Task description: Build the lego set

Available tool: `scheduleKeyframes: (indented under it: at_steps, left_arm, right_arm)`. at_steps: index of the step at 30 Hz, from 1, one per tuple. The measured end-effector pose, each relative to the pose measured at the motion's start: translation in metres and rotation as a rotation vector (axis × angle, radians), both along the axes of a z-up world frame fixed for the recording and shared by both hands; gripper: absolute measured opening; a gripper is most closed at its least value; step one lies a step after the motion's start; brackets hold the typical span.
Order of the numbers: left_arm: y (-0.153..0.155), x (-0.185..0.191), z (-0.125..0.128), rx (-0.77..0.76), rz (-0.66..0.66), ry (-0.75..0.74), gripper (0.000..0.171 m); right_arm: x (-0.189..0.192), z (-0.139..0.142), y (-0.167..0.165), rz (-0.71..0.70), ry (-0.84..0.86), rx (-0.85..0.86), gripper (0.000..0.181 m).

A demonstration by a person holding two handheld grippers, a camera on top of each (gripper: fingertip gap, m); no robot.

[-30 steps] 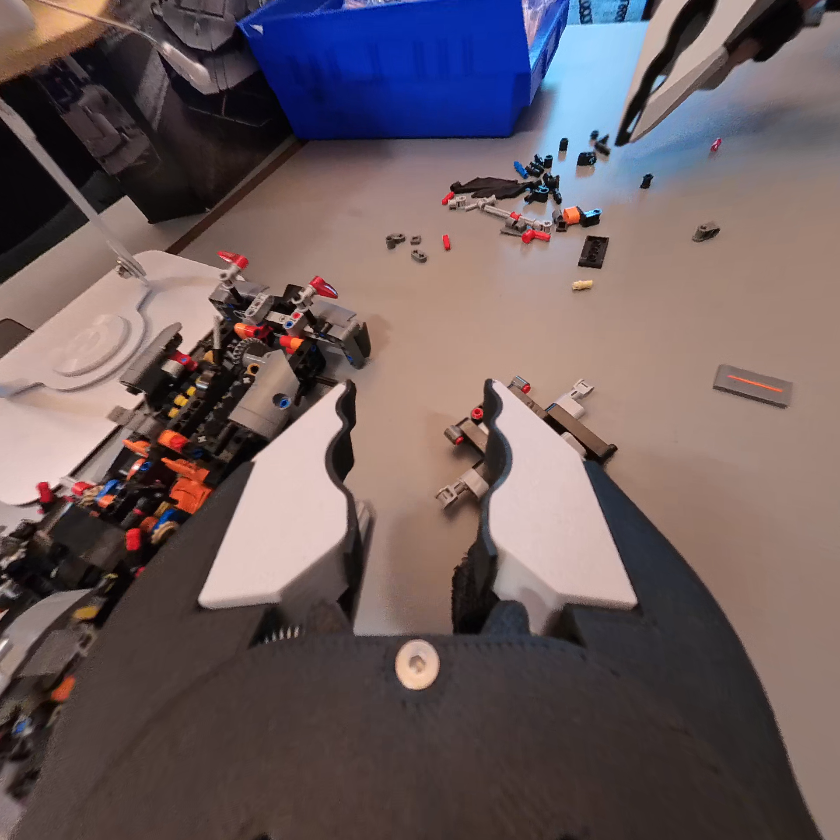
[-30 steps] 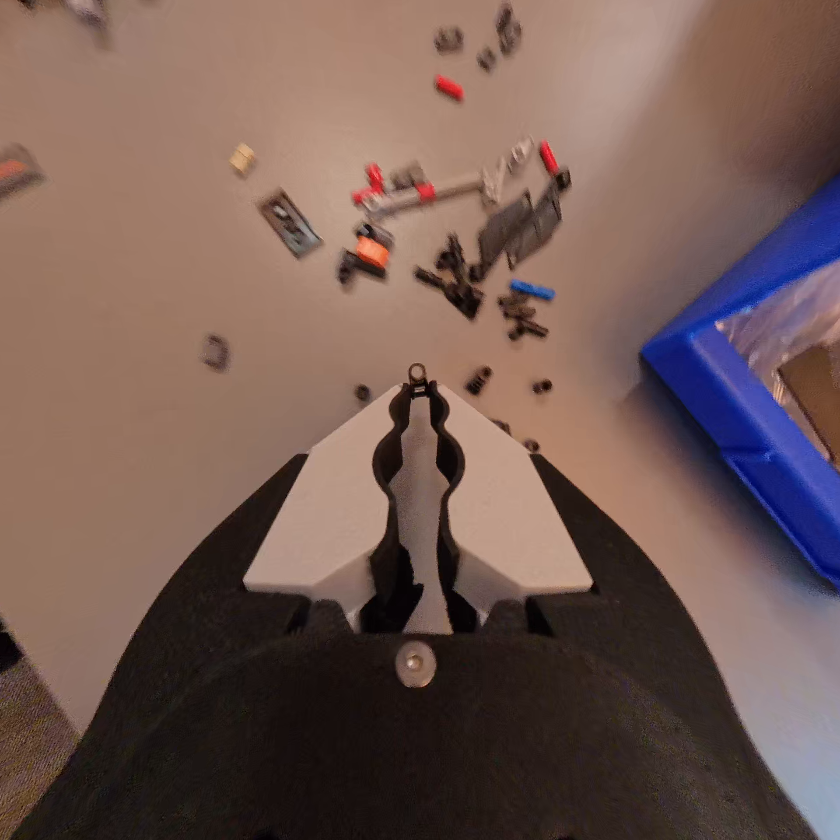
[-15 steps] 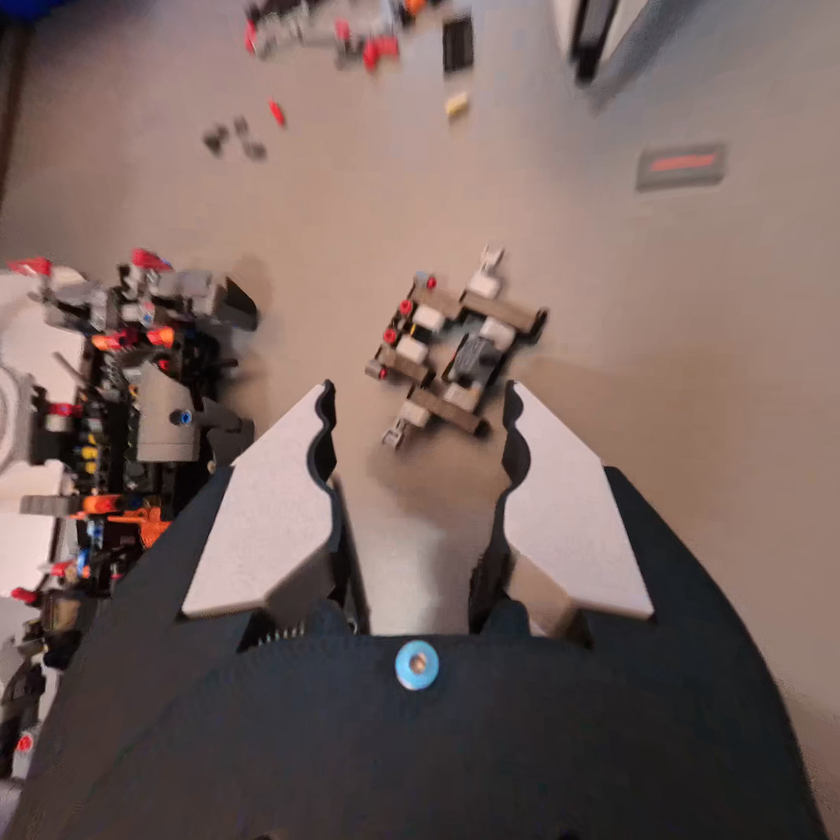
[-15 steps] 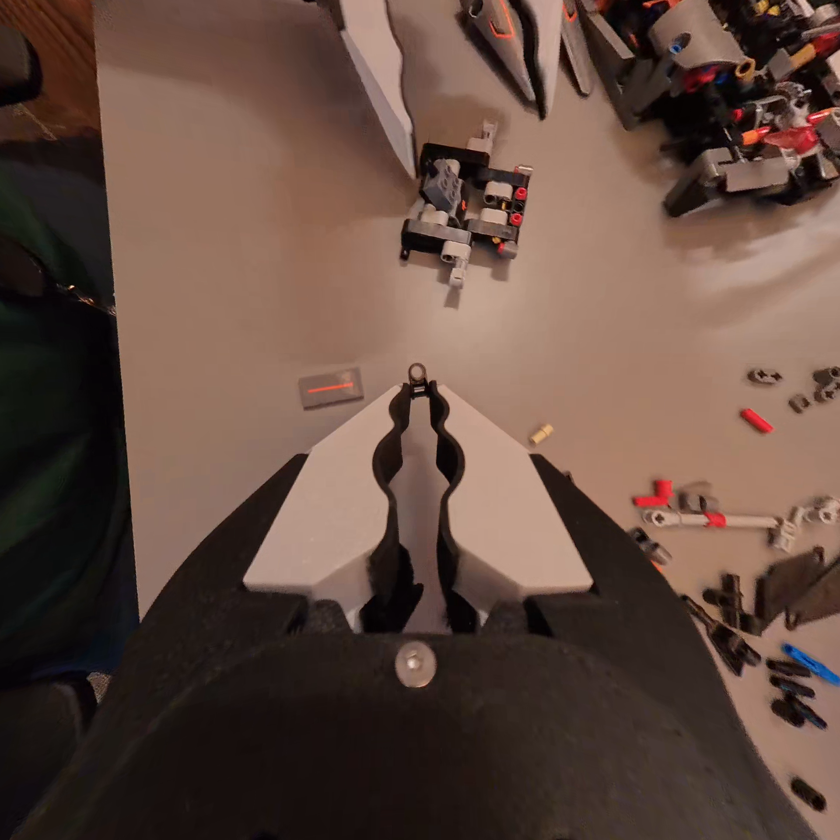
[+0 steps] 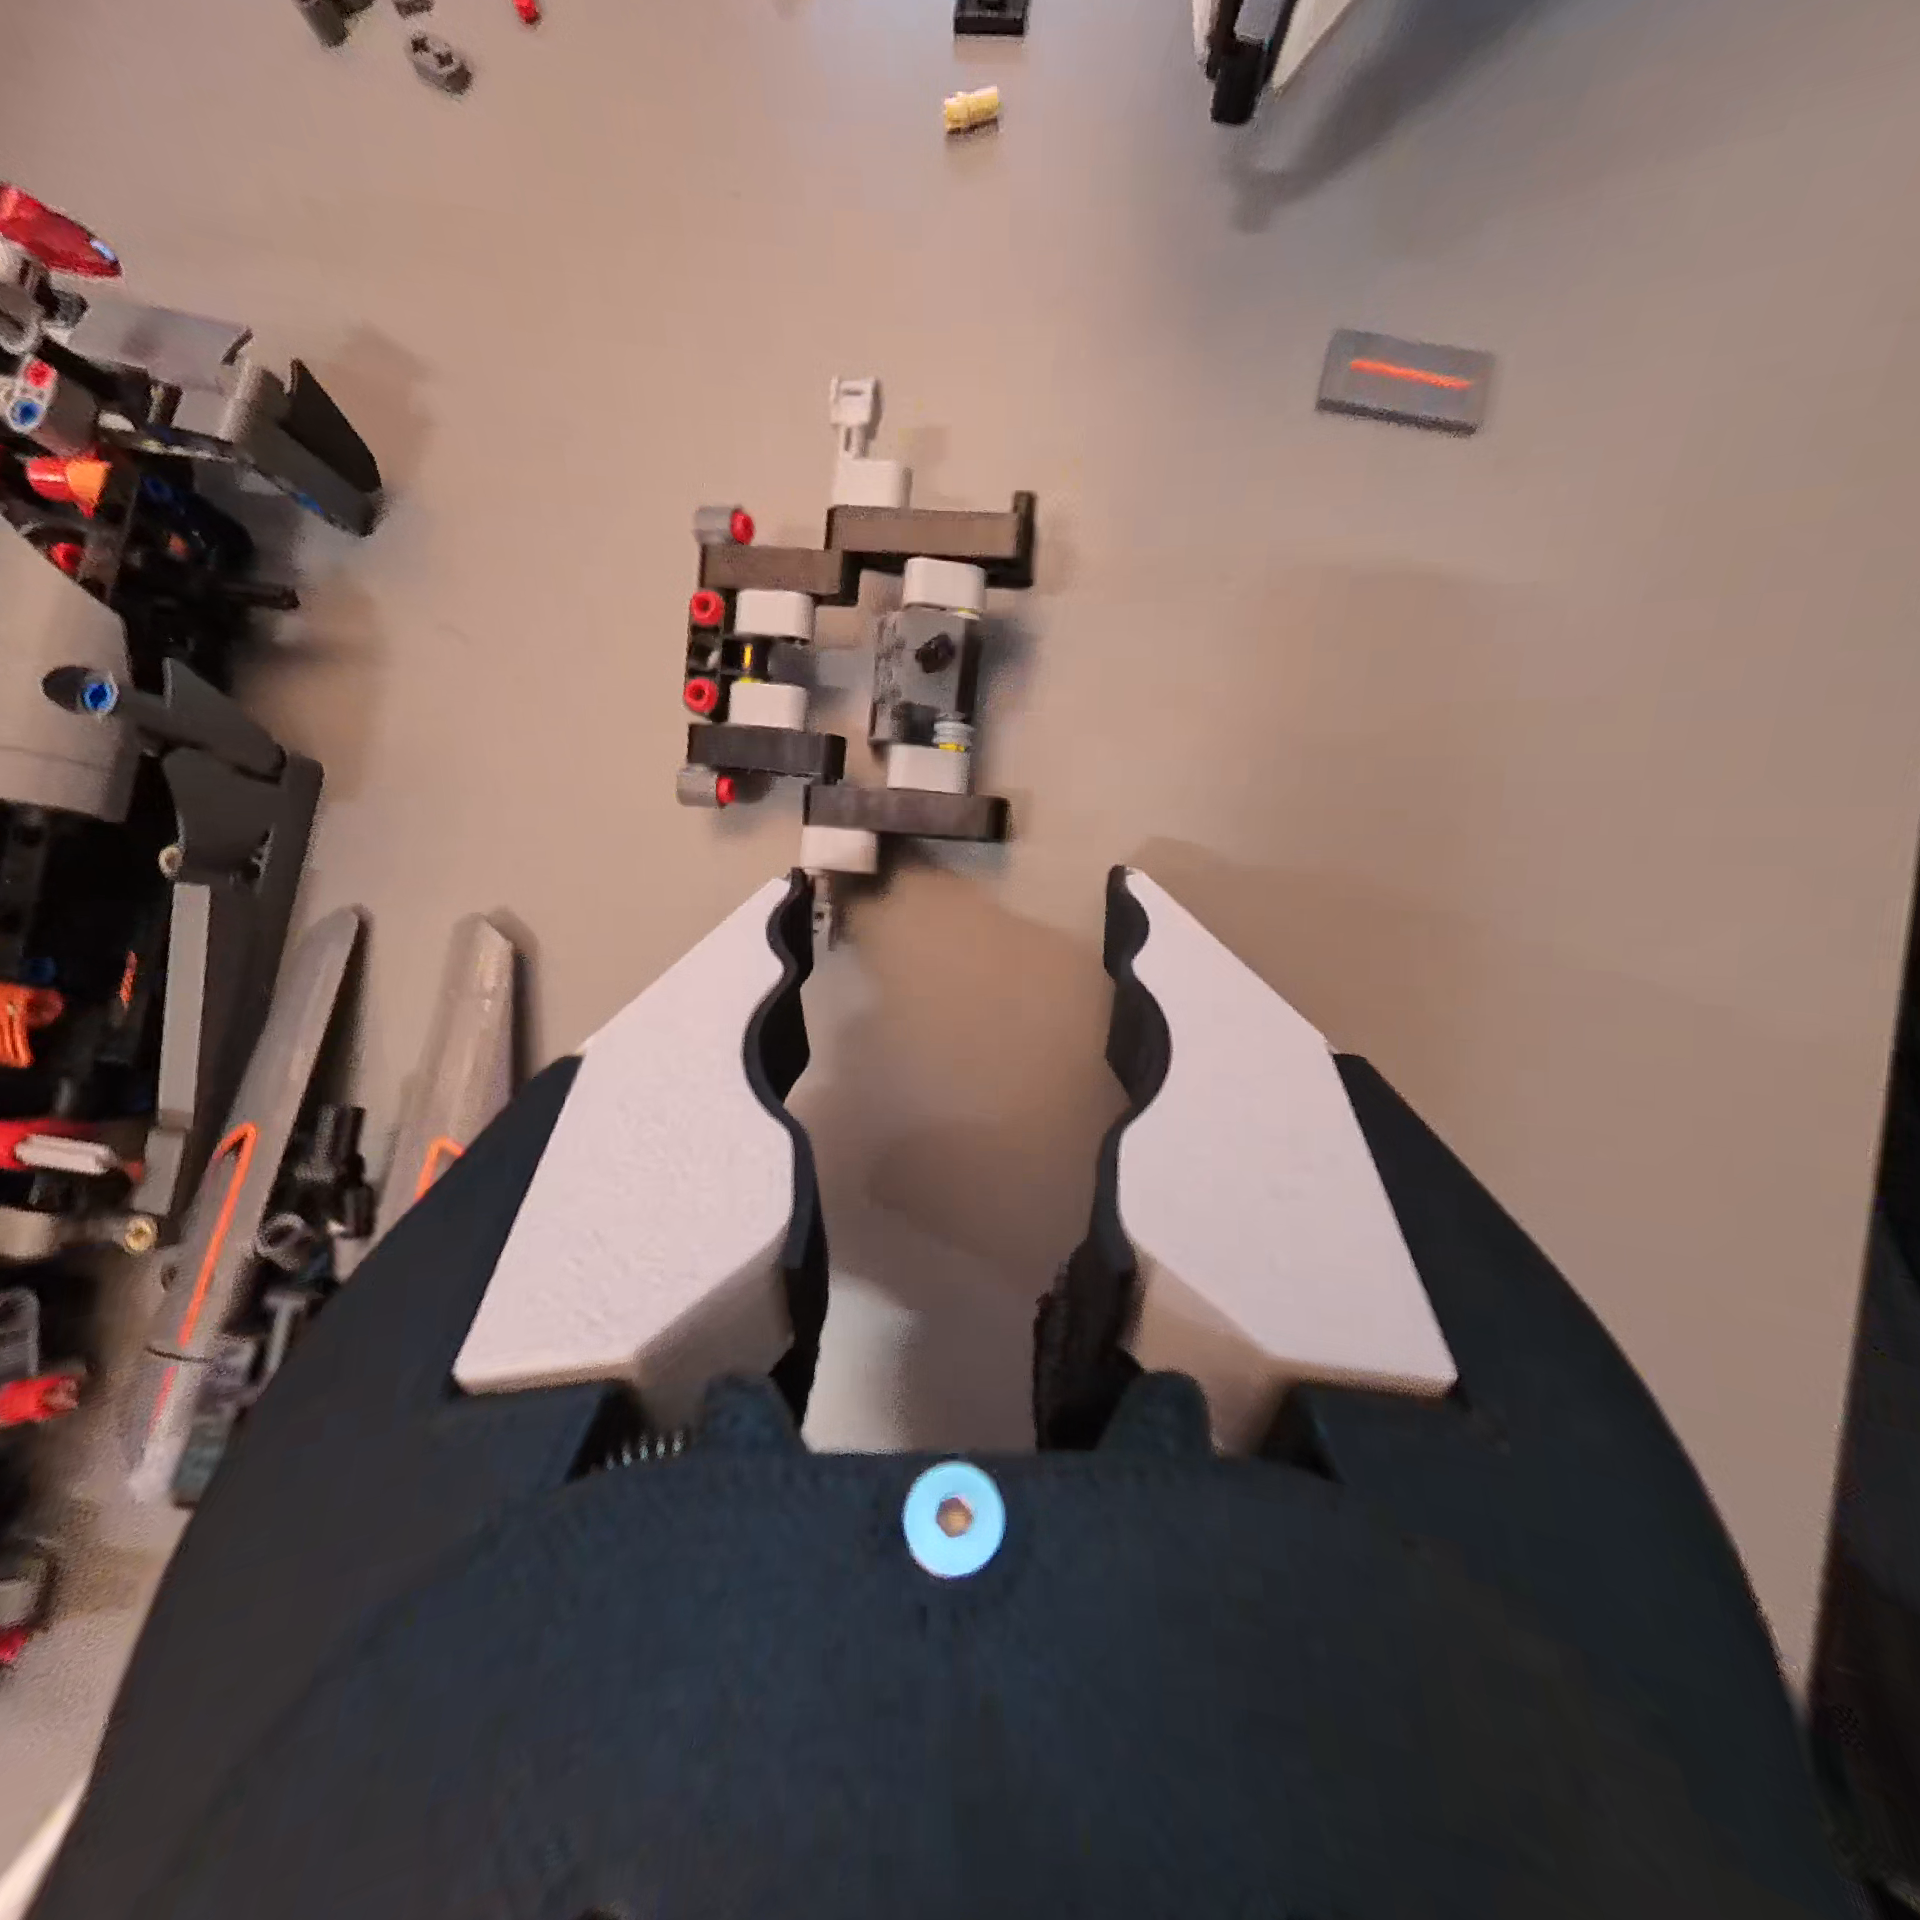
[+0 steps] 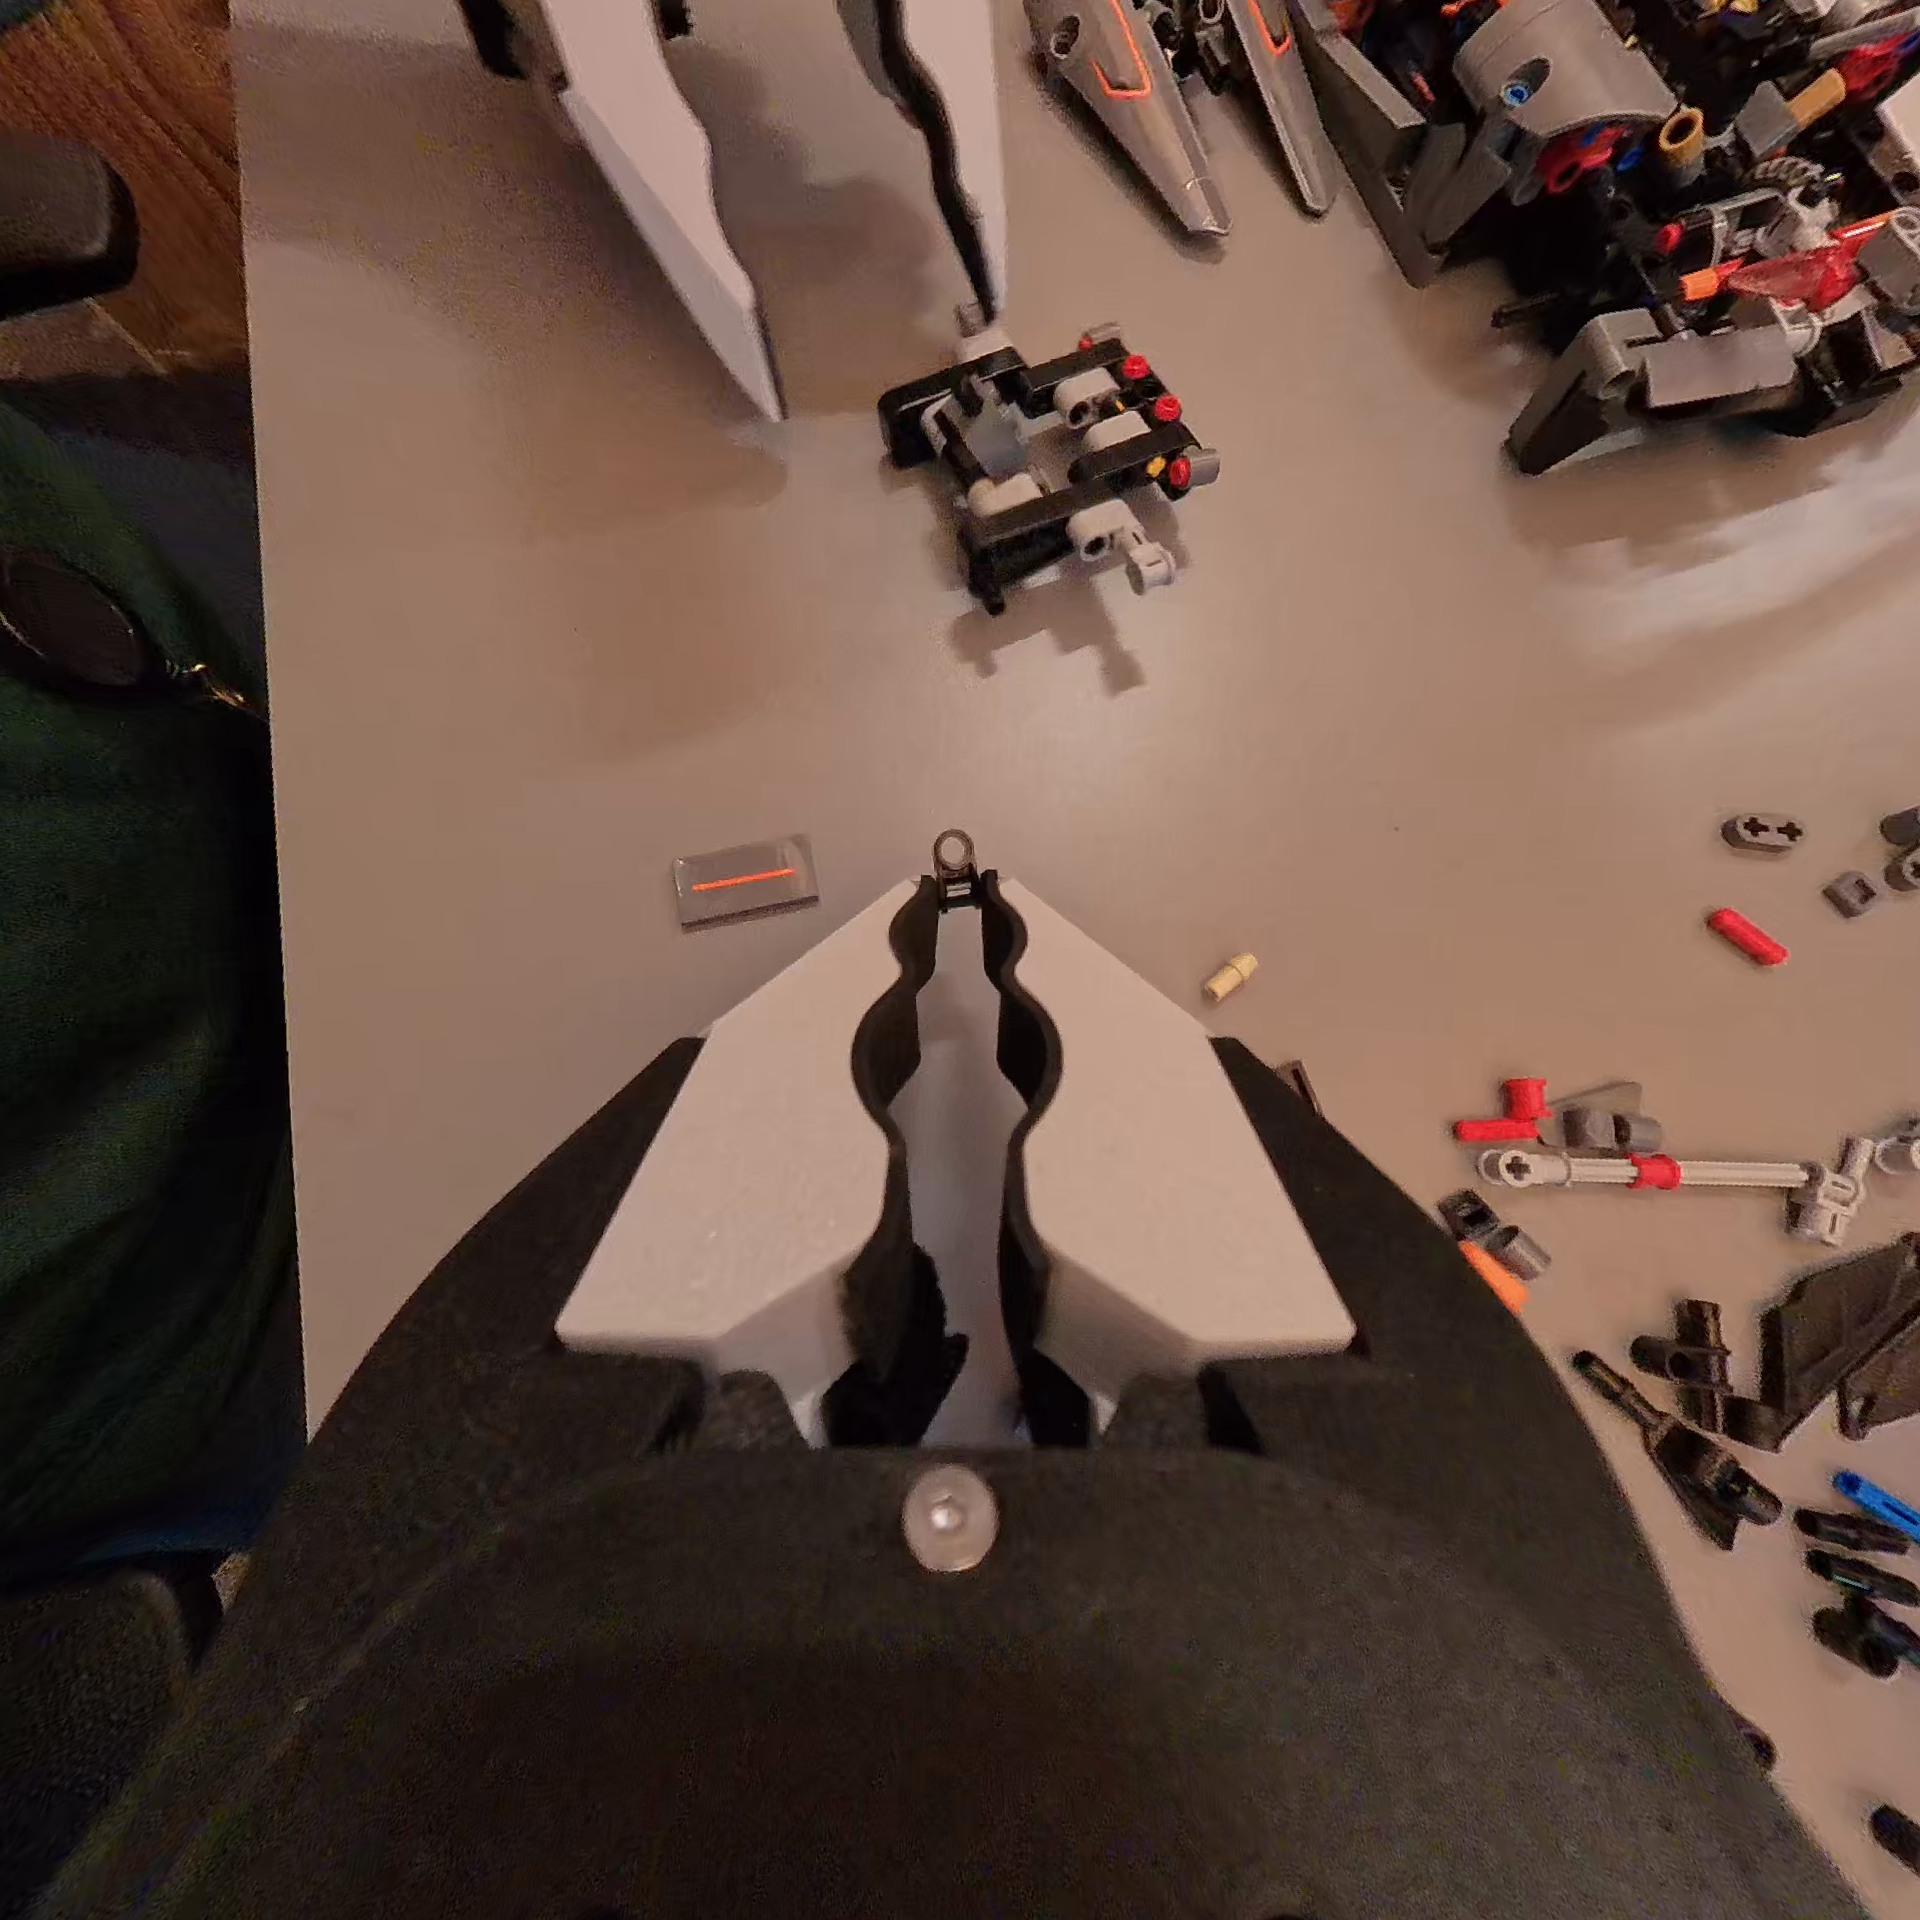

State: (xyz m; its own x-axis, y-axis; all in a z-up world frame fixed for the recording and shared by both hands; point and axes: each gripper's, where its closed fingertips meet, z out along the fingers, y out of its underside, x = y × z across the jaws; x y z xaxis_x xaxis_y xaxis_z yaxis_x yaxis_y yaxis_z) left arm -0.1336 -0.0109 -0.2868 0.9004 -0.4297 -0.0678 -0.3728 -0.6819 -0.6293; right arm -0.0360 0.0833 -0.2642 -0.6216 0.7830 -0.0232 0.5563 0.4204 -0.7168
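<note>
A small black and grey lego sub-assembly (image 5: 857, 655) with red pins lies flat on the grey table; it also shows in the right wrist view (image 6: 1049, 457). My left gripper (image 5: 951, 883) is open and empty, its tips just short of the sub-assembly's near end. It shows from the other side in the right wrist view (image 6: 883, 343). My right gripper (image 6: 951, 883) is shut on a small black connector piece (image 6: 952, 868) with a ring end, held above the table short of the sub-assembly.
The large lego model (image 5: 114, 779) sits at the left, also top right in the right wrist view (image 6: 1683, 197). A grey tile with an orange line (image 6: 744, 881), a tan pin (image 6: 1230, 977) and several loose pieces (image 6: 1662, 1174) lie around. The table edge (image 6: 270, 831) runs at the left. The grippers' ends are close to 15 cm from one another.
My left gripper has tilted down over the sub-assembly and closed in on it. My right gripper has swung from the loose-parts pile to face the sub-assembly, still holding the black piece.
</note>
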Motion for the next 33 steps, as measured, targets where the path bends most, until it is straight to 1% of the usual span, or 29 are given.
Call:
scheduleKeyframes:
  at_steps: [3,5,7,10,13,16,20,24,29,33]
  left_arm:
    - [-0.002,0.018,0.003,0.021,0.025,-0.027,0.056]
    - [0.0,0.025,0.001,0.027,0.067,-0.003,0.058]
    - [0.002,0.034,0.001,0.061,0.071,0.018,0.062]
    - [0.001,0.04,0.007,0.095,0.081,-0.012,0.062]
    - [-0.002,0.034,0.013,0.122,0.113,-0.029,0.062]
    - [-0.005,0.025,0.016,0.145,0.139,-0.008,0.061]
    - [-0.007,0.017,0.014,0.148,0.162,0.001,0.062]
    - [-0.008,0.012,0.011,0.152,0.169,0.024,0.062]
    - [-0.012,0.003,0.006,0.147,0.19,0.044,0.062]
    - [-0.015,-0.002,0.002,0.15,0.207,0.043,0.062]
  right_arm:
    - [0.0,-0.002,0.003,-0.011,0.001,-0.011,0.006]
    - [0.0,-0.003,0.005,-0.017,0.002,-0.01,0.006]
    - [0.001,-0.002,0.007,-0.023,0.004,-0.003,0.006]
    - [0.003,-0.003,0.009,-0.031,-0.004,0.009,0.006]
    - [0.006,-0.006,0.011,-0.04,-0.02,0.016,0.006]
    - [0.006,-0.01,0.012,-0.043,-0.033,0.03,0.006]
    - [0.004,-0.017,0.009,-0.038,-0.061,0.045,0.006]
    - [0.0,-0.031,0.012,-0.049,-0.106,0.091,0.006]
    - [-0.003,-0.032,0.011,-0.052,-0.11,0.102,0.006]
    - [-0.005,-0.031,0.012,-0.065,-0.115,0.105,0.011]
